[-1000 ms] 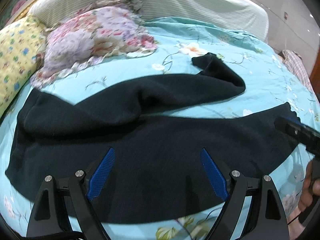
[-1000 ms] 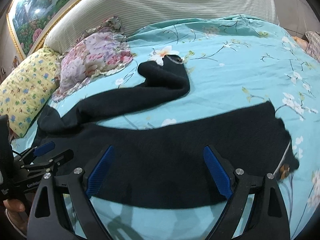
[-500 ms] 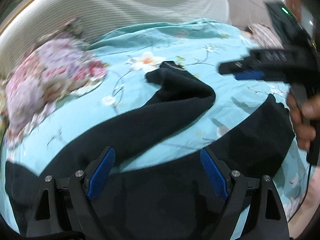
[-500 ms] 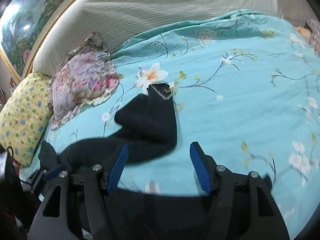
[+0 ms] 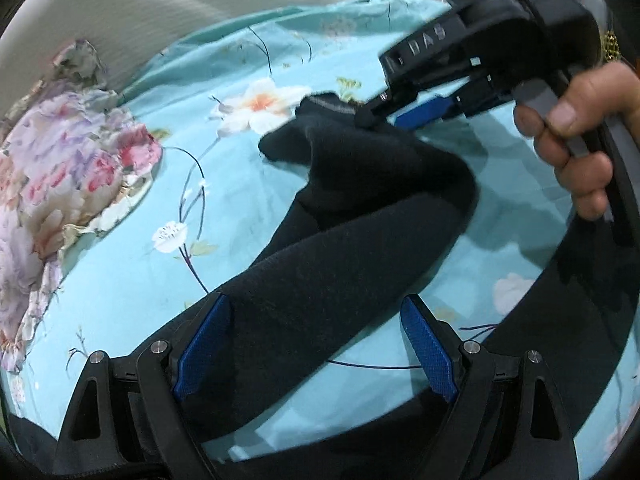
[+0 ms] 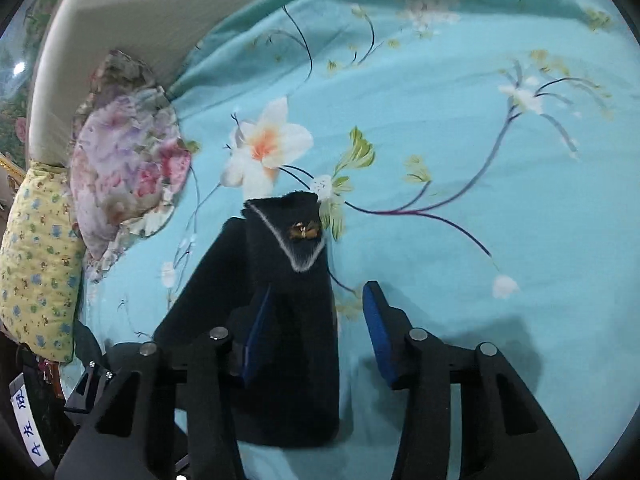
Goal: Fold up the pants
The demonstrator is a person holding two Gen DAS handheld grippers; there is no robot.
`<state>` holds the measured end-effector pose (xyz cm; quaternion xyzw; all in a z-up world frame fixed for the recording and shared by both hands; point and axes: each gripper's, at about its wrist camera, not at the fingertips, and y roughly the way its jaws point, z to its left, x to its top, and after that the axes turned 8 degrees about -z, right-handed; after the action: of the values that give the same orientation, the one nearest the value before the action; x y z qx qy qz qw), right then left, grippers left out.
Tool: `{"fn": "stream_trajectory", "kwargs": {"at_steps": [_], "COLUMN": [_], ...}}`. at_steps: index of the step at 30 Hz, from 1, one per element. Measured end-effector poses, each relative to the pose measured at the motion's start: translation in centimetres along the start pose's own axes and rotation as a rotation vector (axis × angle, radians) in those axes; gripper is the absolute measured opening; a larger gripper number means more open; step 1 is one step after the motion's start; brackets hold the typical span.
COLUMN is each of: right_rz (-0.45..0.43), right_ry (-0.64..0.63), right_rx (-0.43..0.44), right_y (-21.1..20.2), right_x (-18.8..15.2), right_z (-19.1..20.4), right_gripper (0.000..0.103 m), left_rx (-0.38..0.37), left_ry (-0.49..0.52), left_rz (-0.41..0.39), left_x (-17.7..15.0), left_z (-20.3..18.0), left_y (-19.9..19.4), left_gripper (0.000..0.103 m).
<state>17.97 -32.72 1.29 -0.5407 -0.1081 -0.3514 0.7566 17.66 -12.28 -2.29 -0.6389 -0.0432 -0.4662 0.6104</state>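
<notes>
Black pants (image 5: 344, 248) lie on a turquoise floral bedsheet (image 5: 132, 280). One leg runs up the bed and bends over near its cuff (image 6: 292, 240), which has a pale seam and a small gold ornament. My left gripper (image 5: 316, 340) is open, low over that leg's middle, fingers either side of it. My right gripper (image 6: 316, 320) is open and straddles the cuff end; the cloth lies between its blue pads (image 6: 376, 332) and against the left one. In the left wrist view the right gripper (image 5: 404, 116) reaches the cuff from the right, held by a hand.
A pink floral pillow (image 6: 124, 168) and a yellow patterned pillow (image 6: 36, 264) lie at the left of the bed. A beige ribbed headboard (image 6: 160, 12) rises behind. The sheet stretches open to the right of the cuff.
Both grippers moved up the bed from the lower leg to the bent upper leg. My right gripper reached the cuff and its jaws narrowed around it. My left followed over the leg's middle.
</notes>
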Motion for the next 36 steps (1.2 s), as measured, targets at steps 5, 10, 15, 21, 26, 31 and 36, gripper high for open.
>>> {"fn": "stream_trajectory", "kwargs": {"at_steps": [5,10,15,21,26,31,36], "right_rz": [0.014,-0.053,-0.148,-0.243,-0.277,-0.27,-0.266], "right_ry": [0.014,0.047,0.084,0.116,0.16,0.197,0.233], "right_rx": [0.034,0.022,0.028,0.035,0.031,0.028,0.023], "right_y": [0.9,-1.2,-5.9,-12.8,-17.0,-18.7,-19.3], "right_x": [0.2,-0.6,-1.5,-3.6,-6.5,-10.0,-13.1], "right_z": [0.3,0.3,0.7,0.8,0.0,-0.8,-1.9], "right_gripper": [0.009,0.007,0.006,0.006,0.006,0.006,0.006], "left_rx": [0.021,0.015,-0.065,-0.118,-0.184,-0.209,-0.223], "left_ry": [0.066,-0.008,-0.085,-0.119,-0.159,-0.157,-0.165], "left_rz": [-0.003,-0.015,-0.052,-0.113,-0.137,-0.131,-0.119], "left_x": [-0.5,0.0,0.6,0.1,-1.1,-2.8,-4.8], "left_z": [-0.7,1.3,2.6,1.9,1.4,-0.1,-1.4], "left_y": [0.8,-0.1,-2.7,-7.0,-10.2,-12.0,-12.8], "left_gripper": [0.083,0.026,0.007,0.007,0.007,0.007,0.007]}}
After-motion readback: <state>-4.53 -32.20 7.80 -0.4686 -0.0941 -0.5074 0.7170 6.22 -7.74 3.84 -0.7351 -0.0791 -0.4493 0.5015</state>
